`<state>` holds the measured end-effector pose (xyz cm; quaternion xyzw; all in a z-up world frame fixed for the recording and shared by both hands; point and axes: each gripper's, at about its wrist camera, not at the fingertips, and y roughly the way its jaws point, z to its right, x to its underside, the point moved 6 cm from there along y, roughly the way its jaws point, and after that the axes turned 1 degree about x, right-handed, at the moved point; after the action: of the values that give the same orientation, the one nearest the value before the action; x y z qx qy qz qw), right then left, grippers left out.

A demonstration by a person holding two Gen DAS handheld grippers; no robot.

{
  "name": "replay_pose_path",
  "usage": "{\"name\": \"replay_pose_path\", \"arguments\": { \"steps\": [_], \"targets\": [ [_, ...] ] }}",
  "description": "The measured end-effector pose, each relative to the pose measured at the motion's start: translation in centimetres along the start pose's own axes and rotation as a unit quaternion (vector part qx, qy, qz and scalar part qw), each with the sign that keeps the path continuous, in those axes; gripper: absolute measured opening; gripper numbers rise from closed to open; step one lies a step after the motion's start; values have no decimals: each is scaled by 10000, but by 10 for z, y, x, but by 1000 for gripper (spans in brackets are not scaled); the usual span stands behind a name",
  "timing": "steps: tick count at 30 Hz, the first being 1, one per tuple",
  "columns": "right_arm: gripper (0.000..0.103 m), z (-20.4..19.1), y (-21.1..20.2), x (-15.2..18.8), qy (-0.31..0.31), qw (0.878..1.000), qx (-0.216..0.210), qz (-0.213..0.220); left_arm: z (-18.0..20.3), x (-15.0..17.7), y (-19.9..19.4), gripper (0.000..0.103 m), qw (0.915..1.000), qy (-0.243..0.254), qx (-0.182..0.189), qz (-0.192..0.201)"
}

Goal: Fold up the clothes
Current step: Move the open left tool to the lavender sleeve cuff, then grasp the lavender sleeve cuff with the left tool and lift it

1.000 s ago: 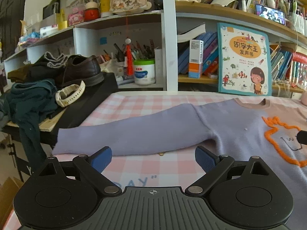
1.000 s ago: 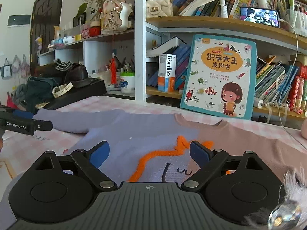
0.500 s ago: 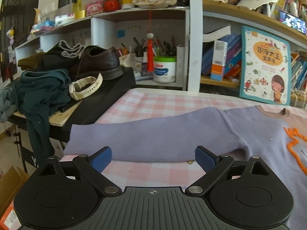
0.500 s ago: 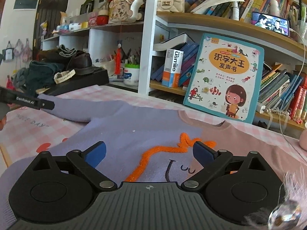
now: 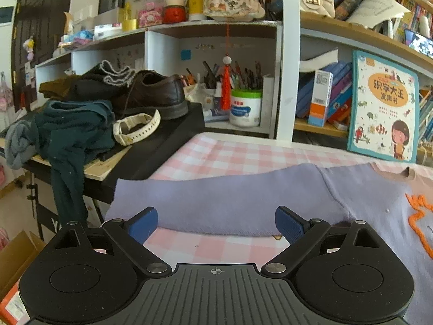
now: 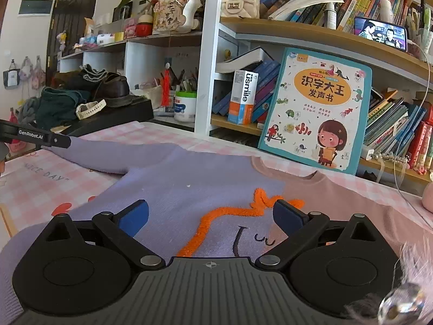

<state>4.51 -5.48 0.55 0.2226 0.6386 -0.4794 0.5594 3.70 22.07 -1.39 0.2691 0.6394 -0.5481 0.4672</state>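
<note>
— Left gripper (image 5: pixel 216 223): jaws spread wide, nothing between them, blue pads (image 5: pixel 143 223) just short of the near edge of the sleeve (image 5: pixel 216 200). Hovering low over the pink checked cloth (image 5: pixel 230 154) on the counter.

— Right gripper (image 6: pixel 210 215): jaws likewise wide apart and empty, poised above the chest of the sweater (image 6: pixel 189 178), right over the orange fuzzy outline (image 6: pixel 230 214) stitched there.

— Sweater lying flat, front up, on the checked cloth. Lilac on one half, dusty pink on the other (image 6: pixel 338 197), neckline toward the shelves. Lilac sleeve stretched straight out sideways, cuff at the counter's edge.

— Seen from the right wrist too: tip of the left gripper (image 6: pixel 35 136) at that sleeve's far end, touching or just above, cannot tell which.

— Farther out, beside the sleeve's cuff: black box (image 5: pixel 167 140) carrying a brown leather shoe (image 5: pixel 154 94) and a cream strap (image 5: pixel 135 130), dark green garment (image 5: pixel 73 135) draped off the side.

— Behind the sweater: picture book (image 6: pixel 314 108) standing upright against the shelf, white tub (image 5: pixel 245 107) full of pens in the cubby, red tassel (image 5: pixel 226 86) hanging before it. Rows of books to the right.
</note>
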Motion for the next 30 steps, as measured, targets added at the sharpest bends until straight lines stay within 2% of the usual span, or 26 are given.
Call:
{"name": "replay_pose_path", "arguments": {
  "steps": [6,14,17,22,27,30],
  "targets": [
    [100,3,1,0,86,10000,-1,3,-11,0,14,95,9998,-121,-120,-69],
    [100,5,2,1,150,9999,6,-59,-26,-4,33,94,9985,-508,-106,-167],
    [101,6,2,1,164,9998,9,-85,-38,-5,39,92,9961,-852,-130,-173],
    [102,2,5,2,58,9999,-5,-142,-63,-4,39,80,9906,-1240,-575,-45],
    [102,3,6,2,67,9998,-33,-179,-91,6,42,77,9836,-1621,-777,-152],
    [102,3,8,2,64,9997,-51,-220,-101,9,47,77,9789,-1902,-717,-219]
  ]
}}
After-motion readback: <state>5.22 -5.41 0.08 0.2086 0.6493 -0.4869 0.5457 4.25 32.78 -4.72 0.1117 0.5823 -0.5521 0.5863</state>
